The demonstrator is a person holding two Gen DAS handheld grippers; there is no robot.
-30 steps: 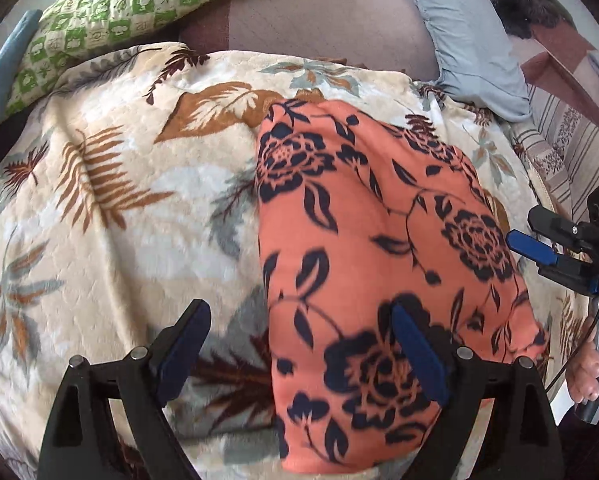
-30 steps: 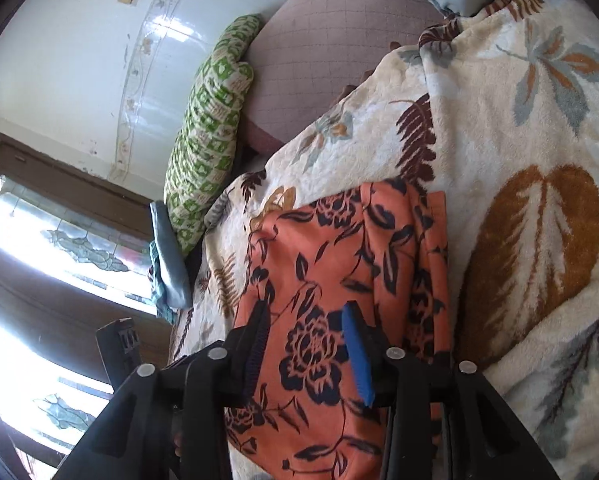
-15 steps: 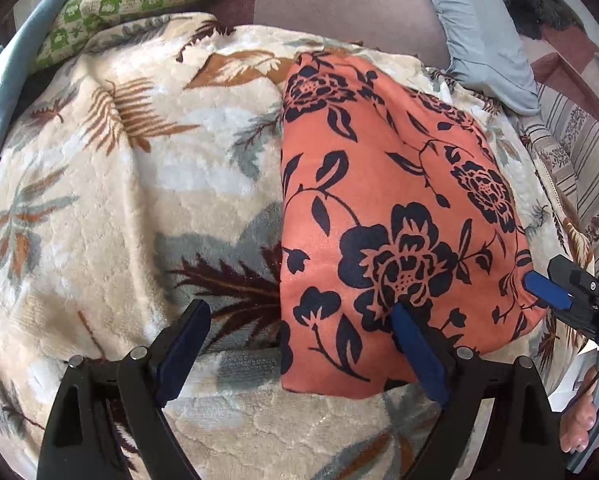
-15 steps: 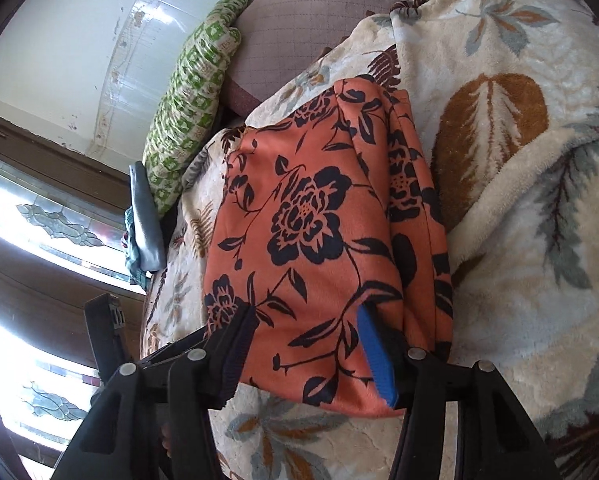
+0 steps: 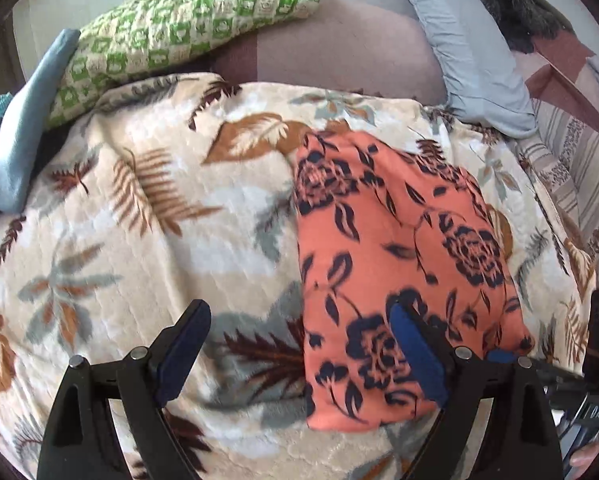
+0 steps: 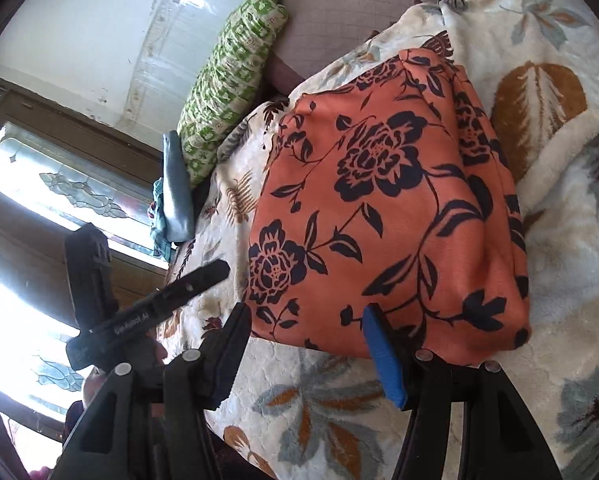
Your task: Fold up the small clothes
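An orange garment with dark blue flowers point(image 5: 395, 264) lies folded into a flat rectangle on a cream leaf-print blanket point(image 5: 139, 240). It also shows in the right wrist view point(image 6: 383, 208). My left gripper point(image 5: 299, 344) is open and empty, its right finger point(image 5: 417, 356) over the garment's near edge. My right gripper point(image 6: 311, 348) is open and empty, just short of the garment's near edge. The left gripper shows in the right wrist view point(image 6: 139, 312) at the left.
A green checked pillow point(image 5: 187, 20) and a mauve cushion point(image 5: 339, 48) lie behind the blanket. A blue folded cloth point(image 5: 23, 128) sits at the far left, a pale blue pillow point(image 5: 471, 48) at the far right. A window point(image 6: 39, 208) is on the left.
Both grippers have stayed open. The left gripper pulled back, then moved forward over the garment's near edge. The right gripper has backed off the garment to just short of its near edge.
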